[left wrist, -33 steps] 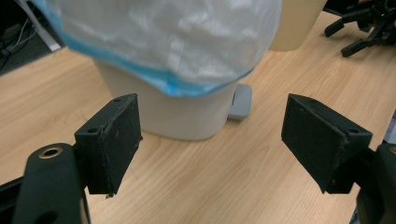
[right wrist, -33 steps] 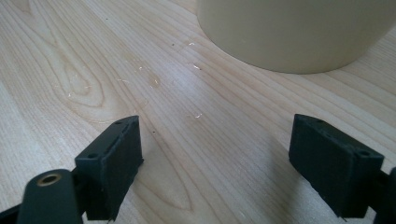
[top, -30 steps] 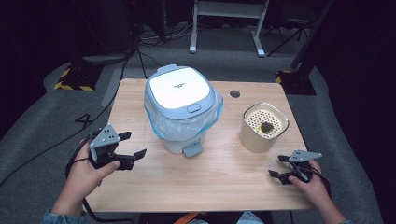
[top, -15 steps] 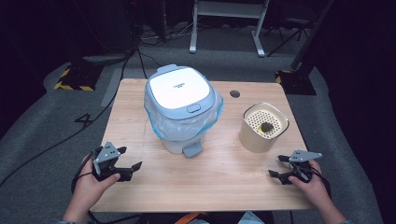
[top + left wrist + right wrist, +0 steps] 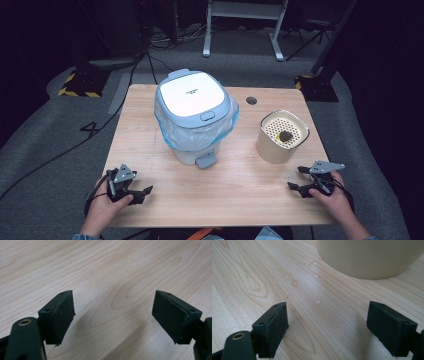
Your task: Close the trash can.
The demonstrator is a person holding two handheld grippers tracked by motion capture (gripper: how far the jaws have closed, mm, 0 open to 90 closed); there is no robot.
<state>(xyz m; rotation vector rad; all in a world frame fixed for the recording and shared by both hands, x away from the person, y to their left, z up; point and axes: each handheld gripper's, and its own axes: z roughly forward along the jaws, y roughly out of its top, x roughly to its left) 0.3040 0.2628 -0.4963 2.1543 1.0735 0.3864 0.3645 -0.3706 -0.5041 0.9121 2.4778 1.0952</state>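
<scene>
A pale blue step bin (image 5: 193, 116) with a white lid and a blue liner stands at the table's middle back. Right of it sits a beige cylinder container (image 5: 281, 136) with a perforated top holding a dark lump (image 5: 285, 135); its wall (image 5: 369, 257) fills the top of the right gripper view. My left gripper (image 5: 142, 192) rests low at the front left corner, open and empty (image 5: 113, 315). My right gripper (image 5: 298, 178) lies at the front right, just in front of the container, open and empty (image 5: 327, 332).
The wooden table (image 5: 220, 195) has a small dark hole (image 5: 251, 100) at the back right. Grey carpet with cables and a yellow-black striped marking (image 5: 75, 92) surrounds it; a white stand's legs (image 5: 242, 30) are behind.
My left gripper has moved down and back toward the front left edge of the table. The right gripper has stayed put.
</scene>
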